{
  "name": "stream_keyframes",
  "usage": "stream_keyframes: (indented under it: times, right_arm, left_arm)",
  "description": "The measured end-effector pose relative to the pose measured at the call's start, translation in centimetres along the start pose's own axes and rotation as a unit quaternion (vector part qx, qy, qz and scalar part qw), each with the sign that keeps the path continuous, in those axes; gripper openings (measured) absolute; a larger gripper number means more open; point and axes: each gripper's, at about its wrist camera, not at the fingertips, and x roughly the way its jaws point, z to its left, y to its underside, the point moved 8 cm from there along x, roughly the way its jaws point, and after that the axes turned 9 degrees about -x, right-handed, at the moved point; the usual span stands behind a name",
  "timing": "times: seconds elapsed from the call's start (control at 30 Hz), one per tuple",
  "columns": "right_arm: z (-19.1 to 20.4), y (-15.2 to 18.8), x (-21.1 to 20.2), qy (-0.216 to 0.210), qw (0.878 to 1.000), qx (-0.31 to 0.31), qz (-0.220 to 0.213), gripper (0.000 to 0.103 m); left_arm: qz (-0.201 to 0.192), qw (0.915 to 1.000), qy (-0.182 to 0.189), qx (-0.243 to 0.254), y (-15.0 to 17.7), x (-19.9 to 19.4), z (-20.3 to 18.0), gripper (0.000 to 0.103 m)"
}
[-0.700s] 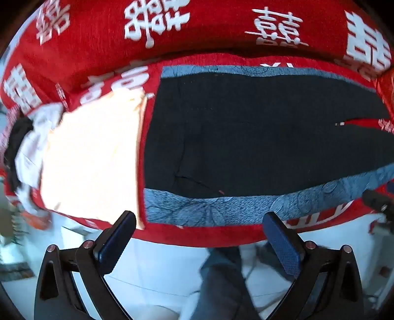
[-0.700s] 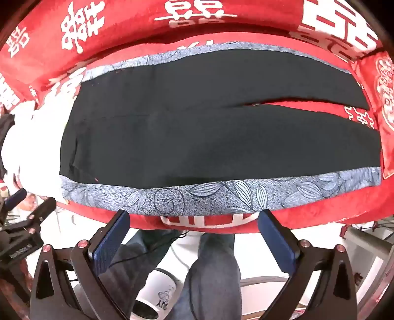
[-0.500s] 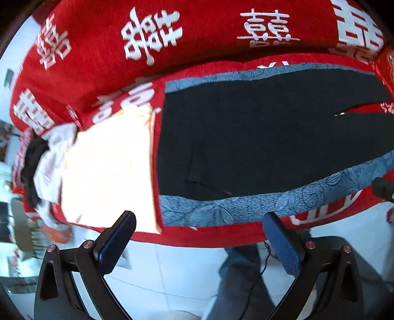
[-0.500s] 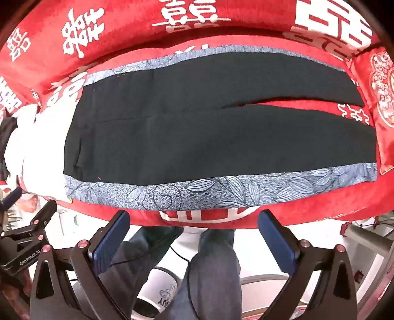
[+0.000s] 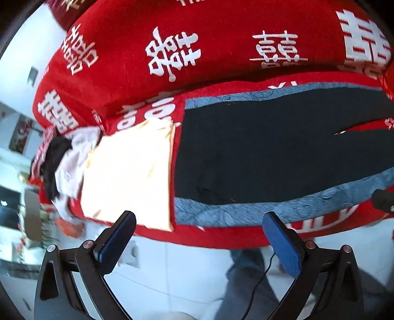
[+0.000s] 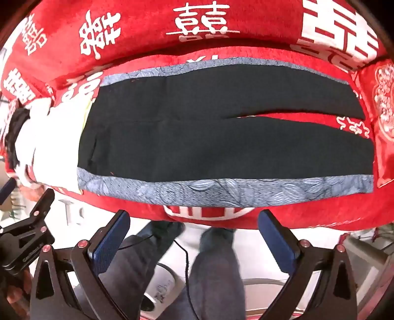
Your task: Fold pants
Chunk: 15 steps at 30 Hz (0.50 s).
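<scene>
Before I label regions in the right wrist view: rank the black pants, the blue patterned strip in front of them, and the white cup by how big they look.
1. Black pants, largest.
2. Blue strip.
3. White cup, smallest, though partly hidden behind a leg.

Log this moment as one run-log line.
phase: pre-grasp | black pants with blue-grey patterned side bands: flat, unfolded on red sofa | left gripper: jaws open, empty | right gripper: jaws open, empty

Bright, even light throughout. Blown-out glare on the pale cloth (image 5: pixel 128 172) at left of the left wrist view. Motion-blurred at lower left; strongly bowed, black-vignetted at the corners.
</scene>
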Motion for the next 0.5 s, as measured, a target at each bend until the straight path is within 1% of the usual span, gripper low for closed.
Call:
stream_keyframes:
  times: [0.1, 0.2, 0.27, 0.37, 0.43, 0.5]
  right_arm:
    - [0.1, 0.1, -0.8, 0.009, 1.000, -0.023, 0.000, 0.103]
    - [0.2, 0.2, -1.3, 0.007, 1.000, -0.020, 0.002, 0.103]
    - [0.5, 0.1, -1.5, 0.003, 1.000, -0.014, -0.003, 0.103]
    - [1.0, -0.2, -1.8, 0.018, 1.000, -0.004, -0.015, 0.103]
    - [1.6, -0.2, -1.8, 0.014, 1.000, 0.007, -0.024, 0.103]
    - [2.2, -0.1, -1.3, 0.015, 1.000, 0.012, -0.022, 0.103]
  left_arm:
    - [0.004, 0.9999, 0.012, -0.005, 0.2, -0.8, -0.5, 0.103]
    - [0.025, 0.9988, 0.040, -0.013, 0.1, -1.0, -0.8, 0.103]
    - [0.023, 0.9980, 0.057, -0.012, -0.1, -1.0, -0.6, 0.103]
    - [0.028, 0.9976, 0.063, -0.003, -0.3, -0.8, -0.8, 0.103]
    - [0.021, 0.9974, 0.069, 0.005, -0.5, -0.8, -0.6, 0.103]
    - [0.015, 0.9974, 0.070, 0.007, -0.8, -0.6, -0.1, 0.103]
